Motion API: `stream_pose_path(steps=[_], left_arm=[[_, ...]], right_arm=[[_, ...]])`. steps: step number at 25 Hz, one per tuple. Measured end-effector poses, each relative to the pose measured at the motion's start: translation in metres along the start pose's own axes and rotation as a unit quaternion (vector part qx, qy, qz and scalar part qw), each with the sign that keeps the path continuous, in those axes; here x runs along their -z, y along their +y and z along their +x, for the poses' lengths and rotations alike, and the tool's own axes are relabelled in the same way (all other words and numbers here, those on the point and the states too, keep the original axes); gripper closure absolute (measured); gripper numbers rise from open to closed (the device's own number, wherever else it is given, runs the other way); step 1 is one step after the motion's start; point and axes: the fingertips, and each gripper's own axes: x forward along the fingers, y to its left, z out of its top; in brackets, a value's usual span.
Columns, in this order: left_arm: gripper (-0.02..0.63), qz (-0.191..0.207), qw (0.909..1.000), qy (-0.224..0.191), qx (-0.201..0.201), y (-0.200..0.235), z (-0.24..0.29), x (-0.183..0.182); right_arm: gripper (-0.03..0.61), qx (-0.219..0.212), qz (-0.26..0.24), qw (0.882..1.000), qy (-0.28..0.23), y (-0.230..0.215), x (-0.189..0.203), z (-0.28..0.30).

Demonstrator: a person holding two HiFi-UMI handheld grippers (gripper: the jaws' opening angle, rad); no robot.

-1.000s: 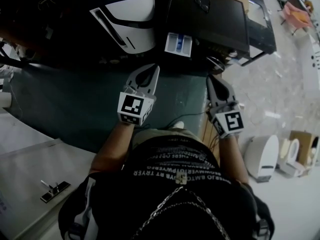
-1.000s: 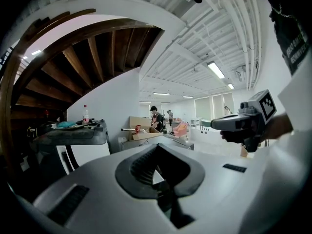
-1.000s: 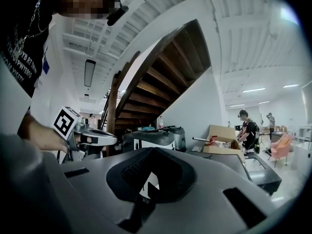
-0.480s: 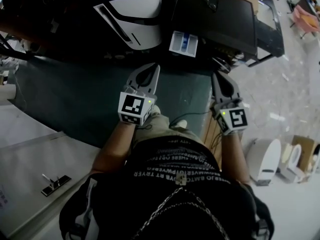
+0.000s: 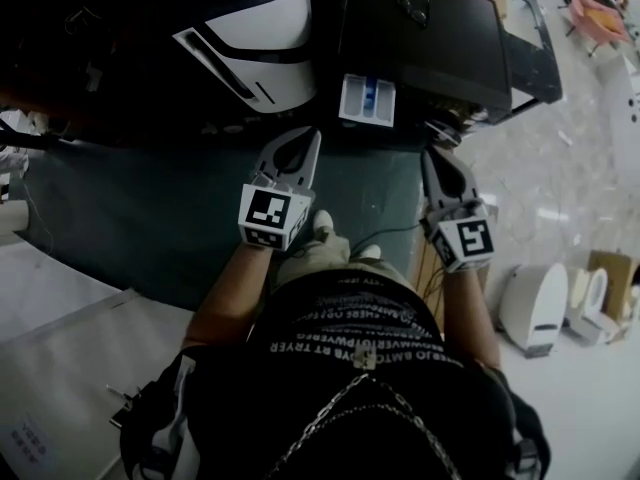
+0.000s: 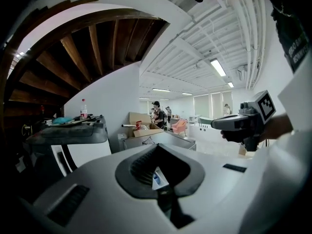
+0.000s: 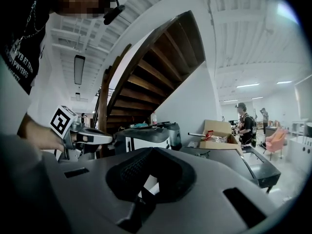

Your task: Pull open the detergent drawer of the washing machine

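Observation:
The dark washing machine [image 5: 420, 28] stands ahead of me, seen from above. Its white detergent drawer [image 5: 367, 98], with a blue insert, sticks out from the front at the left corner. My left gripper [image 5: 308, 138] is shut and holds nothing; it hovers just short of the drawer, a little to its left. My right gripper [image 5: 432, 156] is also shut and holds nothing, below the machine's front, right of the drawer. In the left gripper view the drawer [image 6: 158, 178] shows through the hollow of the left gripper [image 6: 158, 147], and the right gripper [image 6: 243, 123] is alongside.
A white machine [image 5: 250, 28] stands left of the washing machine. A green mat [image 5: 150, 208] covers the floor under the grippers, with a cable [image 5: 380, 233] across it. White appliances [image 5: 530, 308] sit on the floor at the right. A white table [image 5: 50, 368] is at lower left.
The person has shifted over the mat, carrying both grippers along; a shoe now shows below the left gripper. The drawer stays pulled out and both jaws stay shut.

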Motion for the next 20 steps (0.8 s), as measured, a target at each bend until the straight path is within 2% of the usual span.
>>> stream_pose_path(steps=[6, 12, 20], left_arm=[[0.611, 0.000, 0.9996, -0.011, 0.024, 0.039, 0.023, -0.012], [0.611, -0.001, 0.9987, -0.018, 0.048, 0.076, 0.044, -0.008], [0.611, 0.002, 0.9974, -0.028, 0.067, 0.114, 0.065, -0.012]], right_arm=[[0.586, 0.027, -0.010, 1.000, 0.007, -0.001, -0.011, 0.036], [0.586, 0.044, -0.014, 0.999, 0.006, 0.002, -0.016, 0.074], [0.586, 0.079, -0.021, 0.996, 0.020, -0.006, -0.018, 0.101]])
